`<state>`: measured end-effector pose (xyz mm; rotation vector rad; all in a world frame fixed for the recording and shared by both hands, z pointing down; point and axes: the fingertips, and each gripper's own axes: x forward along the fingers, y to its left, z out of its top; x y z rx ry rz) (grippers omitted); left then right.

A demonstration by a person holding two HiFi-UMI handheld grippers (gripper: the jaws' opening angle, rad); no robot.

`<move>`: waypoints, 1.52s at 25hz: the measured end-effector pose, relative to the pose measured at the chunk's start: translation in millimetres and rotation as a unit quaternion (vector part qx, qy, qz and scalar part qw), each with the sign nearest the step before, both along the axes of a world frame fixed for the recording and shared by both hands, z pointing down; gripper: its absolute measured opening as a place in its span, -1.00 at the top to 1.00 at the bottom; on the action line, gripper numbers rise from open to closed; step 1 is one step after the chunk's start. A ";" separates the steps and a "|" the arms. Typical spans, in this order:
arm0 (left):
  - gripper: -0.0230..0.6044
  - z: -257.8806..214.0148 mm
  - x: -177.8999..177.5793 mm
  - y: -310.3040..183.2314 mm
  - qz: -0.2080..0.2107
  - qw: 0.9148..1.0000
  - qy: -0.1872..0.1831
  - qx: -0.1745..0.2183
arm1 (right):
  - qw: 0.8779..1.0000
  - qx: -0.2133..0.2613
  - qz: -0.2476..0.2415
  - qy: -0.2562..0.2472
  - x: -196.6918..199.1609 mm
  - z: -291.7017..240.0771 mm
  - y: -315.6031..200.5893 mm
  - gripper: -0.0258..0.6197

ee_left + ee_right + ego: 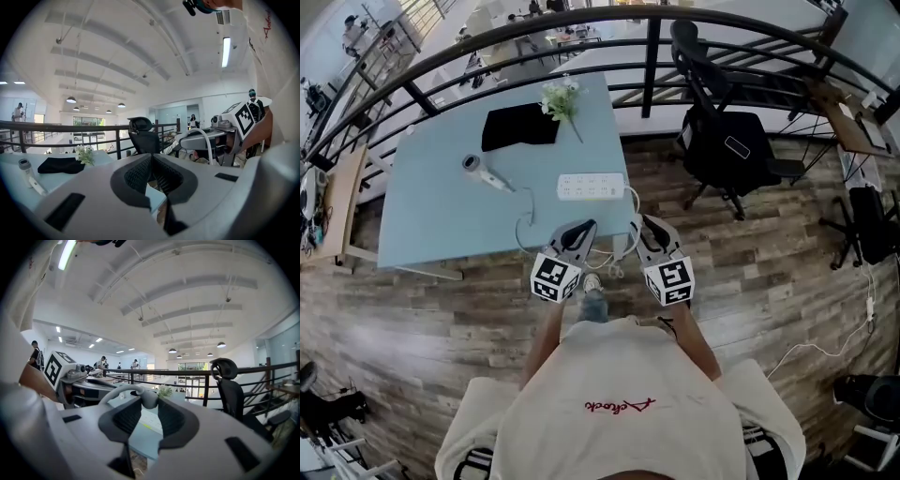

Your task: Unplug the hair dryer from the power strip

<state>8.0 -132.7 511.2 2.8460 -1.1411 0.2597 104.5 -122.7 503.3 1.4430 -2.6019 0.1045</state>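
The white hair dryer (483, 172) lies on the light-blue table (431, 225), left of the white power strip (592, 186). Its thin cord (525, 211) runs to the table's front edge. Both grippers hover just in front of that edge, side by side. My right gripper (643, 226) is shut on a rounded grey plug (149, 398), whose white cable (117, 392) arches off to the left. The plug is clear of the strip. My left gripper (583, 229) is shut with nothing between its ribbed pads (140, 174). The dryer (28, 174) also shows in the left gripper view.
A black cloth (520, 125) and a small bunch of white flowers (562, 97) lie at the table's far side. A black office chair (727, 141) stands to the right by the dark railing (649, 56). The floor is wood planks.
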 end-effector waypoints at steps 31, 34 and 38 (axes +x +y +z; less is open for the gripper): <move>0.88 8.5 12.5 77.1 -0.014 1.000 -0.007 -0.007 | 1.000 -0.006 -0.023 -0.002 2.7 12.0 72.7 0.55; 0.88 9.9 11.9 77.5 -0.015 1.000 -0.008 -0.006 | 1.000 -0.006 -0.025 -0.002 1.7 13.8 73.4 0.55; 0.88 11.1 12.1 81.0 -0.016 1.000 -0.007 -0.004 | 1.000 -0.006 -0.025 -0.001 2.6 16.0 76.4 0.55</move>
